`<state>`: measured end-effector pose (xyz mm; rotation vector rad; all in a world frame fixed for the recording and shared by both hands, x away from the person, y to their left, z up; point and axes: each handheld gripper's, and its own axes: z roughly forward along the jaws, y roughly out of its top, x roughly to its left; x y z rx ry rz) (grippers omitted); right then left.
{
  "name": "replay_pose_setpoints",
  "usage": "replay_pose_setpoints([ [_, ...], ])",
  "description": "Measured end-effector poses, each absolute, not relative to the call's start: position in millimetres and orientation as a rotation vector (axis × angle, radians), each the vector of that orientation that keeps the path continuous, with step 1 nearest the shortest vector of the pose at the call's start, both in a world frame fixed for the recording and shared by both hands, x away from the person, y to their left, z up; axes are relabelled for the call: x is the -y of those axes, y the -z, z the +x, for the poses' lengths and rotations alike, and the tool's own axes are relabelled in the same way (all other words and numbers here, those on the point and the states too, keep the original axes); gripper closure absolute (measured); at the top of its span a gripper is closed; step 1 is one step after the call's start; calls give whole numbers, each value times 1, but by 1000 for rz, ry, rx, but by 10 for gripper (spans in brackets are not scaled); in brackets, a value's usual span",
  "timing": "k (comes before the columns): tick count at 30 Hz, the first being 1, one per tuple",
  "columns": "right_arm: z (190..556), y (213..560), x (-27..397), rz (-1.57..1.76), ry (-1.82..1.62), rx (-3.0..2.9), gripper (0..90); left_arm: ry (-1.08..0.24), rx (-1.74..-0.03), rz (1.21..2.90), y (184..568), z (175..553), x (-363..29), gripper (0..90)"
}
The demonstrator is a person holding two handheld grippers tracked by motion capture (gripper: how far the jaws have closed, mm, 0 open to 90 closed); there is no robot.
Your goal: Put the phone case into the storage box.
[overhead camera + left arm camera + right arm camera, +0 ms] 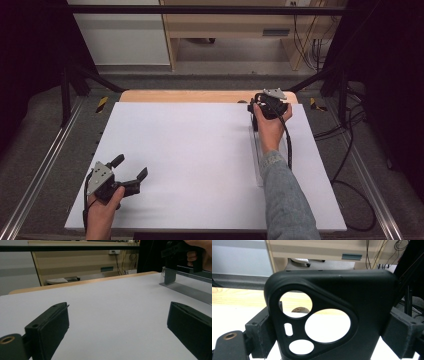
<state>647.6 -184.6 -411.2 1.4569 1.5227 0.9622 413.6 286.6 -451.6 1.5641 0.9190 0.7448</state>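
My left tool (131,172) rests low over the white table (200,150) with its jaws spread wide and nothing between them, I think waiting as support. My right tool (267,105), at the far right, pinches a black phone case (332,315) upright above the clear stand (185,287), probably to set it there.

Left gripper (131,172): black body, grey three-cornered plate on top, flat black rectangular jaws, brass-ringed screw hole at one base. Right gripper (270,102): same black build, grey plate, black cable trailing along a grey knit sleeve (285,195).
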Motion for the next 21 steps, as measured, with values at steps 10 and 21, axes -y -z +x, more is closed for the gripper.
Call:
replay_pose_setpoints([
  [10, 647, 410, 185, 1467, -965, -1540, 43, -746, -918, 1565, 451, 413, -286, 40],
  [21, 645, 406, 188, 1460, -971, -1518, 40, -745, -918, 1566, 452, 413, -286, 40],
])
